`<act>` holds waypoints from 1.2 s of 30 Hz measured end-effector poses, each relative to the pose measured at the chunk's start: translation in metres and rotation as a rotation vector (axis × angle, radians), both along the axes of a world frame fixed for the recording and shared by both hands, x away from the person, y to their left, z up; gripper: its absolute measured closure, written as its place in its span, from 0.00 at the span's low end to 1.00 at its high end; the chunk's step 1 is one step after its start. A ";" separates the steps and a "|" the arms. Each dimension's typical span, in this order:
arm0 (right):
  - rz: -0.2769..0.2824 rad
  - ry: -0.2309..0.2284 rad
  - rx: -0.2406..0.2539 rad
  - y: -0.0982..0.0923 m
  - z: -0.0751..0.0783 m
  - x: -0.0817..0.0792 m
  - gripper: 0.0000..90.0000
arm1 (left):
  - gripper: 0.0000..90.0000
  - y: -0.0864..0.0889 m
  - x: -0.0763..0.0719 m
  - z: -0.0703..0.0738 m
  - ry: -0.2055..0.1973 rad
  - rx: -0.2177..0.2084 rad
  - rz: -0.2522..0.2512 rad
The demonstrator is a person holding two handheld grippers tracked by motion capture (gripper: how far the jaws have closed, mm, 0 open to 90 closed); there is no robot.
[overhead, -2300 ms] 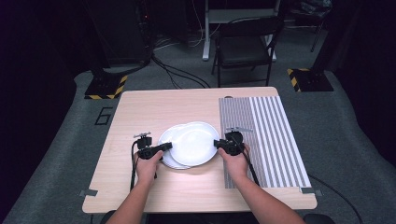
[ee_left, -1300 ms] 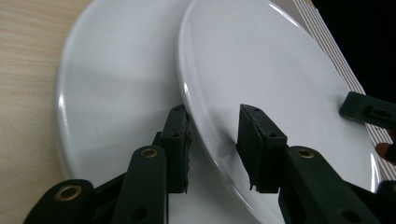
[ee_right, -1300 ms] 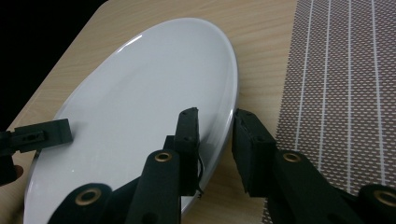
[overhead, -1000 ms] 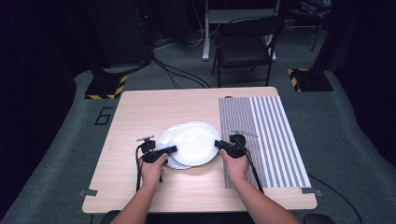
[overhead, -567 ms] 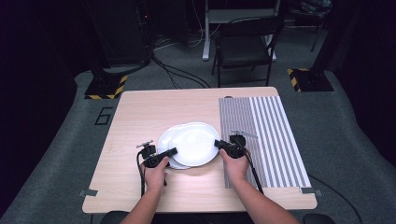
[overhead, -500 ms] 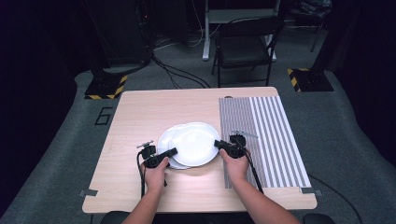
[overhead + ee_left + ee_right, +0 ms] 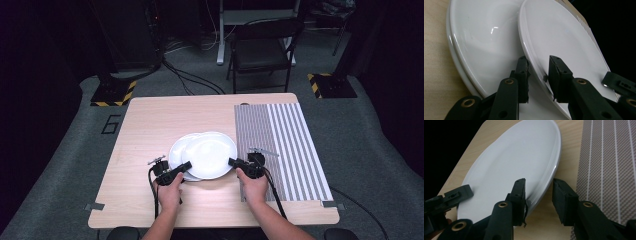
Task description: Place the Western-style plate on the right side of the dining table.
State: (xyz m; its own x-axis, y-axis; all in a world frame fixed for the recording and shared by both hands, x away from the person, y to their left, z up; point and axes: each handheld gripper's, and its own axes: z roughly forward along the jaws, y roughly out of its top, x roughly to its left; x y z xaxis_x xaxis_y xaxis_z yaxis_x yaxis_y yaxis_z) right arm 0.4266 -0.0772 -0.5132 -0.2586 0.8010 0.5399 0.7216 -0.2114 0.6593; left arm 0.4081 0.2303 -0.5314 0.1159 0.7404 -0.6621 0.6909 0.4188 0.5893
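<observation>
A person sits at the near edge of a light wooden desk with one gripper in each hand, two grippers in all. Near the middle of the desk lie white plates: the top plate sits shifted to the right over a lower plate. In the left gripper view the lower plate's rim looks doubled at its left edge, so there may be three plates, though I cannot tell for sure.

The left gripper reaches in at the near-left edge of the plates. In its own view its two black fingers stand apart, one on each side of the top plate's rim, with a gap showing between the rim and the right finger; the left finger lies over the lower plate.

The right gripper comes in at the plates' right edge. In the right gripper view its two fingers are also apart, straddling the top plate's rim: the left finger lies over the plate's face, the right finger is off to the side over bare wood, clear of the rim.

A single grey placemat with white stripes covers the right part of the desk, just beside the plates. Beyond the desk stands one dark folding chair on the grey carpet.
</observation>
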 end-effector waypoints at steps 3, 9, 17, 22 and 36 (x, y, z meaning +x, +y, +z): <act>-0.004 0.014 0.037 0.003 -0.003 -0.010 0.70 | 0.78 -0.004 -0.004 0.000 -0.003 -0.005 0.000; 0.001 0.000 0.023 0.014 -0.005 -0.020 0.72 | 0.78 -0.009 -0.008 -0.002 -0.016 -0.016 0.027; -0.042 -0.010 0.036 0.014 -0.008 -0.015 0.73 | 0.78 -0.013 -0.007 -0.005 -0.032 -0.026 0.043; -0.053 -0.007 0.040 0.014 -0.008 -0.011 0.74 | 0.79 -0.013 -0.006 -0.006 -0.029 -0.049 0.048; -0.054 -0.015 0.038 0.014 -0.007 -0.009 0.75 | 0.79 -0.013 -0.006 -0.007 -0.040 -0.057 0.052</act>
